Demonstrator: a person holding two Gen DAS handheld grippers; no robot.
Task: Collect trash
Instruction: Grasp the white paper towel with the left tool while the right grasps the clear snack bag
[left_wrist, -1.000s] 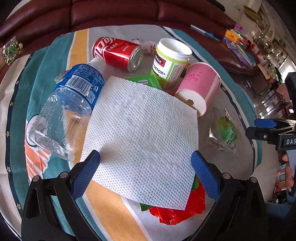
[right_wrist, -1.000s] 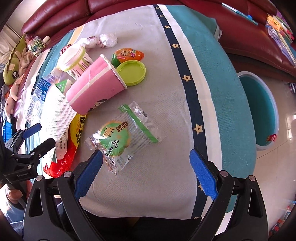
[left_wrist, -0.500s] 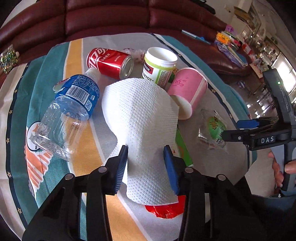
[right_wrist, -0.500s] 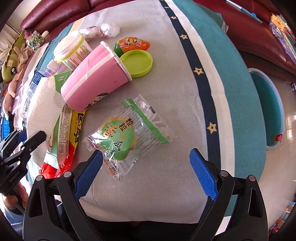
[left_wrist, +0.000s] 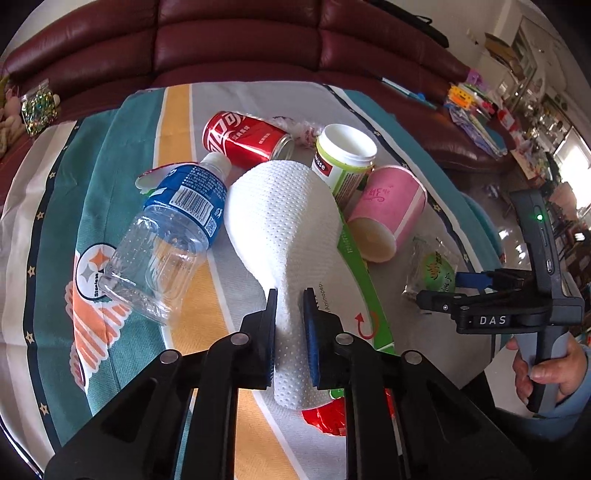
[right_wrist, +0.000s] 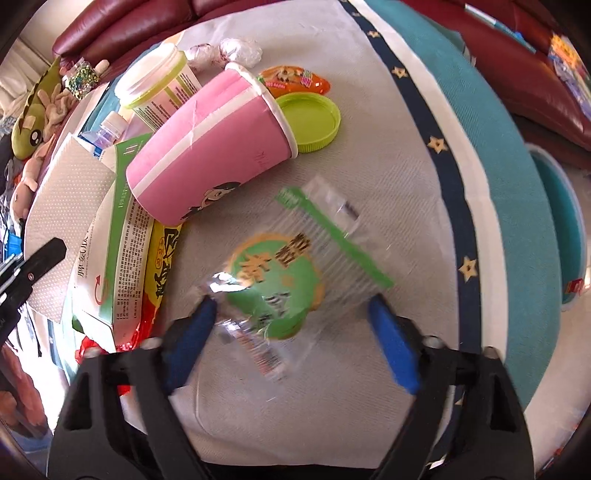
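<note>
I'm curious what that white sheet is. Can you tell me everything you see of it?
The paper towel is a white, dimpled, soft-looking sheet. The left gripper pinches its near edge between blue-padded fingers, so it bunches narrow there and balloons into a dome beyond. It rests over a green-and-white box, beside a clear water bottle.

The black body of the right gripper (left_wrist: 491, 319) carries "DAS" in white letters. The white and green plastic jar (left_wrist: 341, 162) shows the partial word "wisse". The round black badge printed on the striped tablecloth (left_wrist: 92, 275) reads "Steelers". The green and white cardboard box (left_wrist: 360, 295) shows "Aminopep". Chinese characters mark the red drink can (left_wrist: 243, 138) and the clear snack wrapper with a green disc (right_wrist: 277, 275).
</note>
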